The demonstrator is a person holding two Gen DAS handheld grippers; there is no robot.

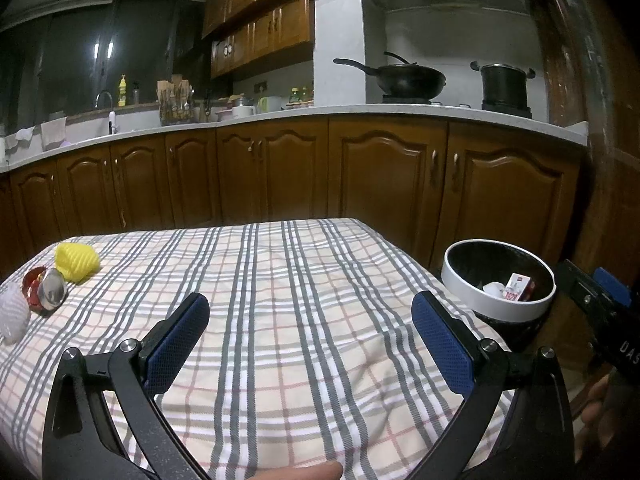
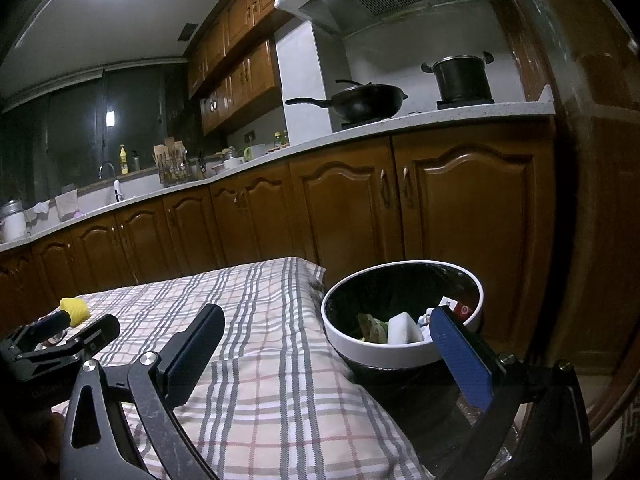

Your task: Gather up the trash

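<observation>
Blue-padded fingers point(image 1: 178, 344) of the left gripper point(image 1: 310, 338) stand spread wide with nothing between them, only the plaid cloth point(image 1: 280, 300) below and ahead. Forward and to the left of that left finger, well apart from it, three pieces of trash lie clustered at the cloth's far left edge: a red can point(image 1: 42, 292) on its side, a yellow wrapper point(image 1: 76, 262) just beyond it, and a white net point(image 1: 12, 318) just nearer than the can and further left. The can's long axis runs roughly from far-left to near-right, its shiny end turned toward the fingers. To the right of the right finger, off the cloth's edge, sits the bin point(image 1: 498, 304), already holding a carton and some crumpled paper.

The right gripper point(image 2: 328, 332) is also spread and empty; its right finger overlaps the bin point(image 2: 400, 350) rim in view, so this hand hovers close to the bin. The cluster lies far to its left, past the left gripper point(image 2: 60, 340), with only the wrapper point(image 2: 75, 309) visible.

The coming move turns on this: the trash is forward-left of the left fingers, and that hand is clearly the nearer one. I judge it should swing left, taking the can across its narrow width, then carry it rightward across the cloth to the bin.
</observation>
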